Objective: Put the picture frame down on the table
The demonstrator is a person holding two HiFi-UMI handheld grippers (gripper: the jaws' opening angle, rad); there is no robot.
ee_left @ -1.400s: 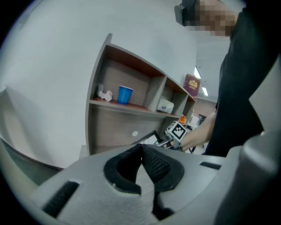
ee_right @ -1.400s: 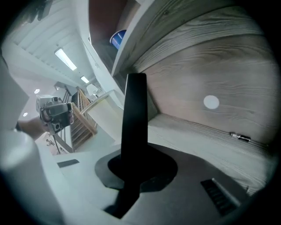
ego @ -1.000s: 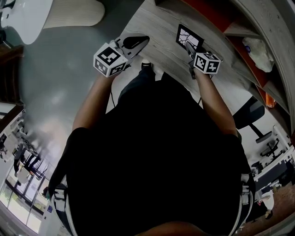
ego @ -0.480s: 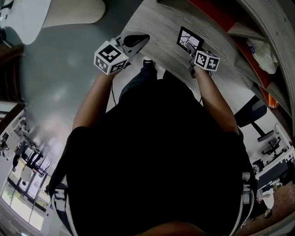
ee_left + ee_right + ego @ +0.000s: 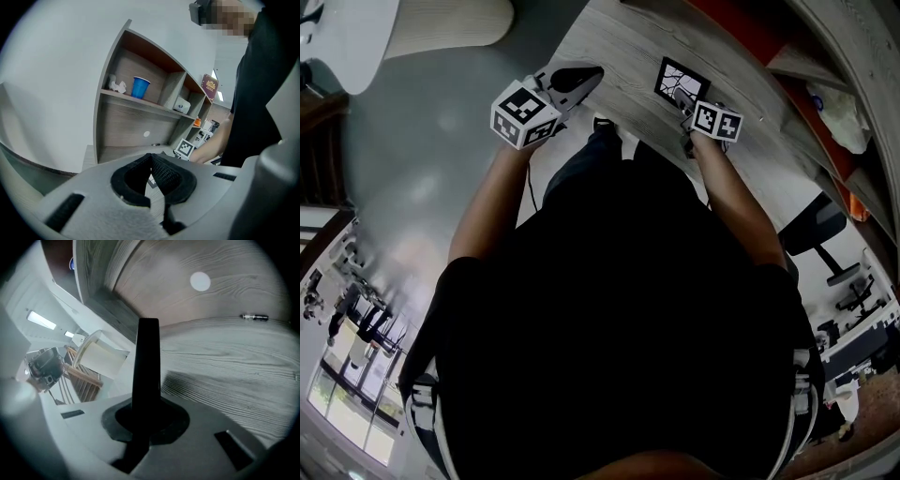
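**Item: picture frame, held over the desk**

**Edges and clearance.** In the head view the desk's near edge runs on a diagonal. The left hand-held gripper sits at that edge, well apart from the frame. Bare wood lies on every side of the frame. Beyond it stands the back panel of a shelf unit, which bears a round white dot. A small dark pen-like thing lies at the foot of the panel, well apart from the frame.

**Orientation.**
- The frame is dark-rimmed, around a pale picture with dark branching lines.
- In the head view its face is turned up towards the camera.
- In the right gripper view it shows edge-on as a narrow dark slab, its long axis running straight away along the jaws.
- Its shadow falls on the desk just beside it.
- Whether its far edge touches the wood cannot be told.

**Grip.** The right hand-held gripper is clamped on the frame's near edge. The left hand-held gripper has its pads met at the tips, with nothing between them.

**Surface and room.**
- Desk of grey wood grain.
- Shelves holding a blue cup and a maroon plaque.
- A slatted wooden chair on a pale floor.
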